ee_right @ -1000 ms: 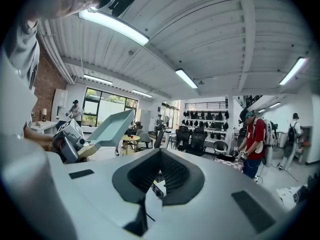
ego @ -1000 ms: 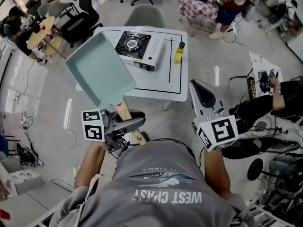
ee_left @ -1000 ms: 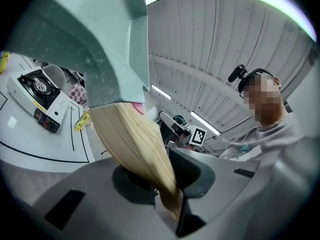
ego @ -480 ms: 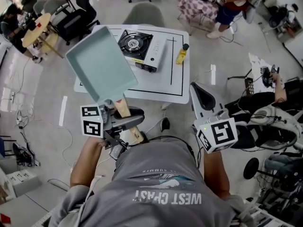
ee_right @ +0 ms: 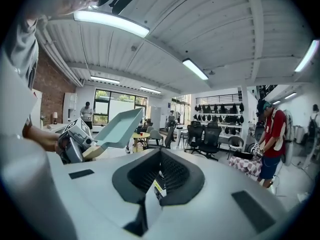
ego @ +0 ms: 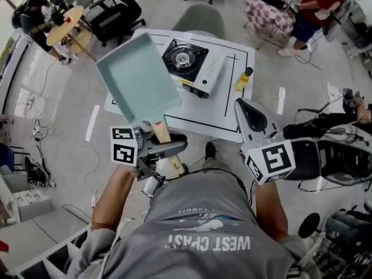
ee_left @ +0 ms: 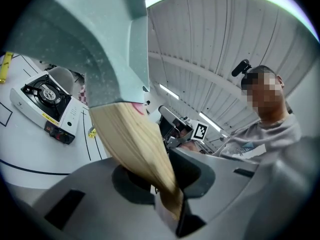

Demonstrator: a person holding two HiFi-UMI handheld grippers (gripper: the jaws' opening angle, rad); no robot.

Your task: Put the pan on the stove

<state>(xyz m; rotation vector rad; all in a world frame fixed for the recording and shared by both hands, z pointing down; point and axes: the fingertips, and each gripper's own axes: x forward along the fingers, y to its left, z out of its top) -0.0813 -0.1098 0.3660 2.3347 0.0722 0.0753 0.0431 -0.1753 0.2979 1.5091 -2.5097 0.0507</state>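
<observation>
Nearest is the person's grey shirt (ego: 200,225), with a gripper held out ahead of each forearm. The left gripper (ego: 164,147) has its jaws pinched on the wooden handle (ego: 161,133) of the pan (ego: 136,80). In the left gripper view the handle runs down between the pads and is gripped near its end. The right gripper (ego: 240,106) is well apart from it on the other side. Its jaws are pressed together with nothing between them. The pan, a teal rectangular one, is up in the air and tilted, its handle end lower than its far end. From the head view it hangs over the near left part of the white table (ego: 203,112). It is left of the stove (ego: 192,65) and not on it. The stove is a single-burner one, and it sits on the table inside a black outline with its burner bare. A yellow bottle (ego: 242,80) stands to the right of the stove, just outside that outline. Beyond the table is a grey chair (ego: 200,21). Farther off, a small round table (ego: 64,25) is at the left. A person in a red top (ego: 317,4) is at the far right.
</observation>
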